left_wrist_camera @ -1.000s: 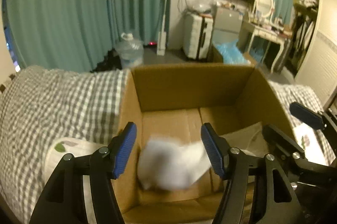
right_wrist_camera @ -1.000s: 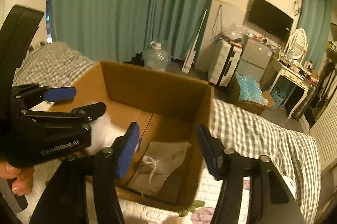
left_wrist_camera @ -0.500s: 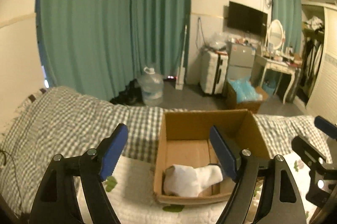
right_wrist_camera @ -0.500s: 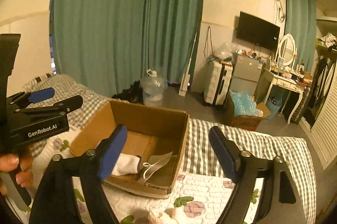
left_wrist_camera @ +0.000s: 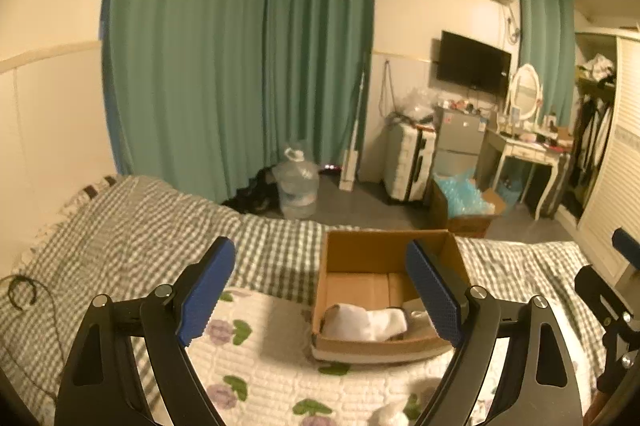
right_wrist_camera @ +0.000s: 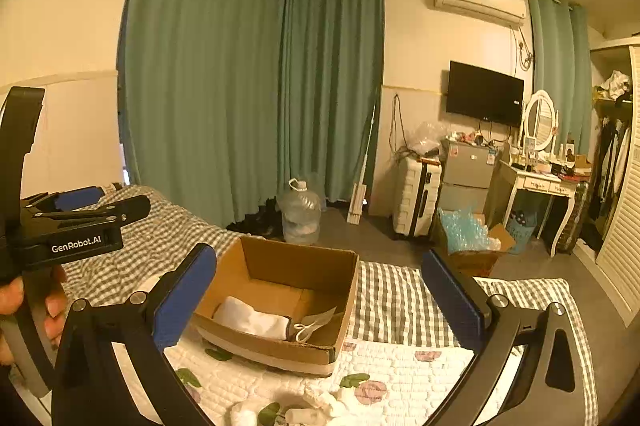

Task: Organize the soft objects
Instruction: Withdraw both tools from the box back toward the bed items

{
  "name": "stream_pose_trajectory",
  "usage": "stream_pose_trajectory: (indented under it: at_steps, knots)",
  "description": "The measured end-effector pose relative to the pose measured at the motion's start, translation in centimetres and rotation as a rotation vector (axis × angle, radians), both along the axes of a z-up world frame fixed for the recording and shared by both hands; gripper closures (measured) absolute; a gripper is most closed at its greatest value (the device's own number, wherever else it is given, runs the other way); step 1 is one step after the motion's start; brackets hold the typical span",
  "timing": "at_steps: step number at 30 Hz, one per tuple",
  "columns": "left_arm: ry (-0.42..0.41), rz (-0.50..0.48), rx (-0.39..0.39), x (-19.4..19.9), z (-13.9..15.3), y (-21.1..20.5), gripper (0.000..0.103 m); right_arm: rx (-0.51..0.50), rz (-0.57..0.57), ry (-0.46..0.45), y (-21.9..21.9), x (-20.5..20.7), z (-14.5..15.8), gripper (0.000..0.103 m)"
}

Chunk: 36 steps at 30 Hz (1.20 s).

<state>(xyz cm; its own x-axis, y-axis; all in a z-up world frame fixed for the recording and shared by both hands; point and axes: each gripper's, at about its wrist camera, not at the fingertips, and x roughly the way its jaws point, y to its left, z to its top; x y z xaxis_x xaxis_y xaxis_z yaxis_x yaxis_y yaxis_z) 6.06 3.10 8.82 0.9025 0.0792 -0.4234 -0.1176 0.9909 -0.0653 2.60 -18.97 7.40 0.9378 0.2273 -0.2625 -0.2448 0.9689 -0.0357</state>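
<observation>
An open cardboard box [left_wrist_camera: 384, 250] [right_wrist_camera: 296, 262] stands on the bed. A white sock [left_wrist_camera: 366, 324] [right_wrist_camera: 252, 320] lies inside it, beside a pale face mask [right_wrist_camera: 316, 322]. My left gripper [left_wrist_camera: 320, 290] is open and empty, raised above and back from the box. My right gripper [right_wrist_camera: 320, 298] is open and empty, also raised back from the box. Several white soft items [right_wrist_camera: 316, 406] [left_wrist_camera: 390, 416] lie on the floral quilt in front of the box. The left gripper also shows at the left edge of the right wrist view [right_wrist_camera: 80, 218].
The bed has a grey checked cover [left_wrist_camera: 132, 226] and a floral quilt [left_wrist_camera: 272, 366]. Beyond its foot stand a water jug [right_wrist_camera: 299, 212], a suitcase [right_wrist_camera: 416, 200], a box of blue wrap [right_wrist_camera: 468, 234] and a dressing table [right_wrist_camera: 540, 182]. Green curtains hang behind.
Both grippers have pulled up and back from the box, so it looks smaller. The white sock, dropping from the left gripper a second ago, now lies still in the box.
</observation>
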Motion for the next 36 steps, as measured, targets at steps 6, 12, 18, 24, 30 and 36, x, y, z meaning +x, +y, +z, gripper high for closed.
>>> stream_pose_trajectory:
  at_steps: [6, 12, 18, 24, 30, 36]
  knots:
    - [-0.048, 0.016, 0.014, -2.7, 1.3, 0.0, 0.015, 0.010, 0.015, -0.016, -0.2, -1.9, 0.9, 0.000]
    - [-0.089, 0.014, 0.091, -4.8, 1.0, -0.8, 0.015, 0.003, 0.010, -0.016, -0.6, -3.6, 0.9, 0.000]
    - [-0.056, 0.012, 0.085, -5.1, -0.7, -0.4, 0.015, 0.004, 0.019, -0.001, -1.1, -4.2, -0.1, 0.000]
    - [-0.016, 0.006, 0.105, -4.6, -3.2, -0.9, 0.015, 0.004, 0.063, 0.037, -1.5, -3.2, -2.3, 0.000]
    - [0.058, -0.016, 0.090, -3.5, -6.0, -1.2, 0.015, -0.008, 0.065, 0.091, -1.5, -1.4, -5.1, 0.000]
    - [0.144, -0.029, 0.040, -2.6, -9.3, -0.7, 0.015, -0.024, 0.067, 0.131, -1.3, 0.4, -7.6, 0.000]
